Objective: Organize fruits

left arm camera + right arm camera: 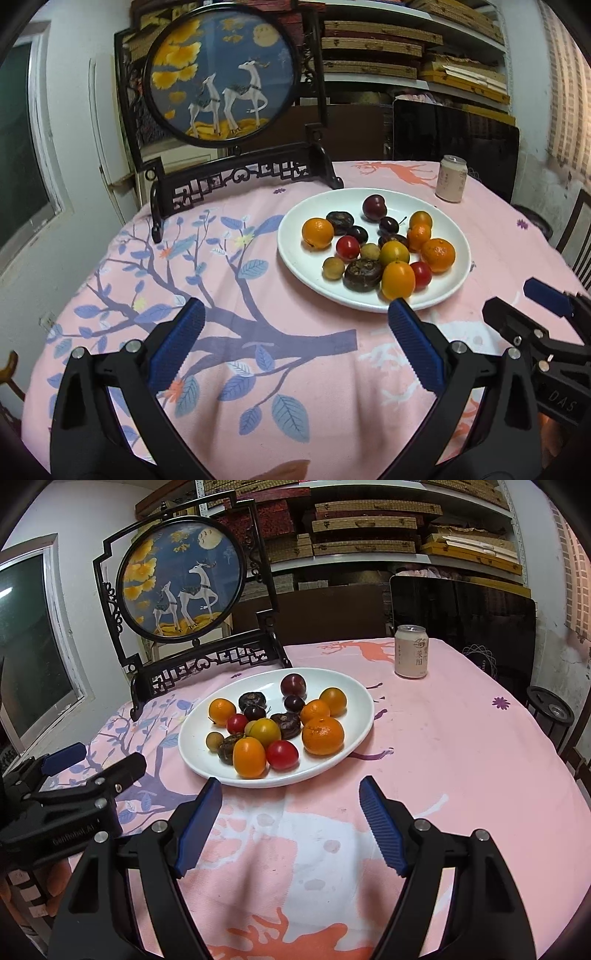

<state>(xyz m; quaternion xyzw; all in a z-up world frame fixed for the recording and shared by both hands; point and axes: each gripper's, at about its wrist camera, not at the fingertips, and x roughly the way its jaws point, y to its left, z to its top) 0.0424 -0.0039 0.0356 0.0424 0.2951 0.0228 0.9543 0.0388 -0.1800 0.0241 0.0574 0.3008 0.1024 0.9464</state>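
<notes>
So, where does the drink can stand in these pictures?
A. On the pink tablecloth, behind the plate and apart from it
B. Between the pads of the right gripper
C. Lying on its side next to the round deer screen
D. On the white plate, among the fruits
A: the drink can stands upright on the pink tablecloth, beyond the far right rim of the white plate, with bare cloth between them.
</notes>
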